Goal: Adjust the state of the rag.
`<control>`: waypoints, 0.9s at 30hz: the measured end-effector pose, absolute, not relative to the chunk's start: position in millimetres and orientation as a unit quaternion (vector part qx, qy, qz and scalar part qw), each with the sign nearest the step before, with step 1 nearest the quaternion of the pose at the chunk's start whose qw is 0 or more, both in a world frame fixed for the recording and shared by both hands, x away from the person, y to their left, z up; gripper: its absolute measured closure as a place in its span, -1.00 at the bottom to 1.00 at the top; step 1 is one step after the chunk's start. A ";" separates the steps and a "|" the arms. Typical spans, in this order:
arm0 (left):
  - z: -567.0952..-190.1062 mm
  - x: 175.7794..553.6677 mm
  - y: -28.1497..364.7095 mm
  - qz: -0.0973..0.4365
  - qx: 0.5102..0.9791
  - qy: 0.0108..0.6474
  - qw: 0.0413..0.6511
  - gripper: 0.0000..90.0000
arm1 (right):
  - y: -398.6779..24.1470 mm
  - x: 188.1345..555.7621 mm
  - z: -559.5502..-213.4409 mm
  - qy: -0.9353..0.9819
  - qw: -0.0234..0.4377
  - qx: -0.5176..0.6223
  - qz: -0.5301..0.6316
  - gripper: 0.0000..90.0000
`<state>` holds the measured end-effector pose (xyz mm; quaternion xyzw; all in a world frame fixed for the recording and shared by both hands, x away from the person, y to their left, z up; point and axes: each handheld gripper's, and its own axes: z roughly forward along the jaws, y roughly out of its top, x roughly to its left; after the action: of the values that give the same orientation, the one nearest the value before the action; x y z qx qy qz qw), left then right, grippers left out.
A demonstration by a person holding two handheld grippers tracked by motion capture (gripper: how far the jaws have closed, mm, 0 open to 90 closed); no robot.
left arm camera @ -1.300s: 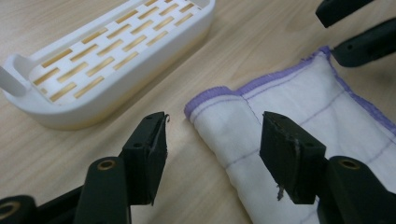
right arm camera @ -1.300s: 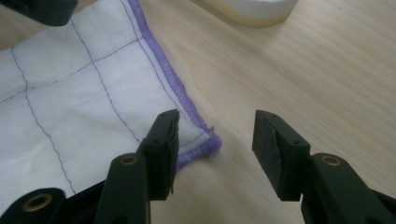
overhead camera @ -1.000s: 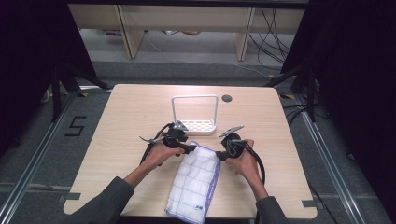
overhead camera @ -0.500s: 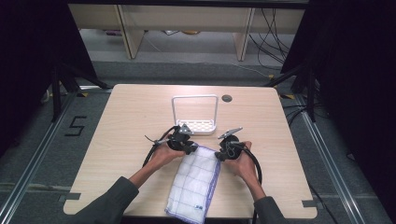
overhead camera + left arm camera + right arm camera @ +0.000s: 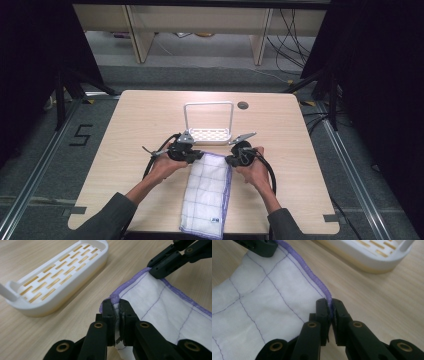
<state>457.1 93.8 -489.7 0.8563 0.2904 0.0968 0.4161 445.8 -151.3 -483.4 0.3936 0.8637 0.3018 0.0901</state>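
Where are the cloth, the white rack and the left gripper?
cloth (image 5: pixel 206 192), high view, middle of the white quilted panel.
white rack (image 5: pixel 57 277), left gripper view, slotted floor of the tray.
left gripper (image 5: pixel 117 305), left gripper view, between the jaws' tips, clamped on the cloth's purple corner.

Even overhead light brightens the table (image 5: pixel 150 115); the surroundings left and right fall into darkness. Shadows are faint. In the gripper views, near jaws and far edges blur softly.

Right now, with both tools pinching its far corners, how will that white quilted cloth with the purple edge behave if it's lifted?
The white quilted cloth with purple edging will probably hang limp: it already bends softly at the left tool and right tool. It looks thin, so likely light. The stitched hem should resist slipping.
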 end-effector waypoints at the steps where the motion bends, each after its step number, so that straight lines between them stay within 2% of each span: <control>1: -488.9 456.2 96.2 0.098 0.853 0.293 0.420 0.86 | -149.5 448.3 -484.7 0.863 0.103 0.386 0.310 0.89; 4: -486.3 454.4 105.5 0.097 0.852 0.294 0.422 0.86 | -142.8 450.0 -480.4 0.865 0.093 0.388 0.304 0.89; 7: -485.8 451.2 107.8 0.090 0.844 0.302 0.434 0.86 | -136.7 450.1 -478.8 0.863 0.106 0.384 0.311 0.89; 27: -459.1 440.4 107.8 0.066 0.842 0.291 0.450 0.85 | -145.3 438.8 -455.3 0.855 0.094 0.361 0.360 0.89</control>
<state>440.4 107.8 -459.1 0.8420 0.2909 0.0656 0.4496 438.8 -145.3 -455.3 0.3615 0.8548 0.3603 0.0938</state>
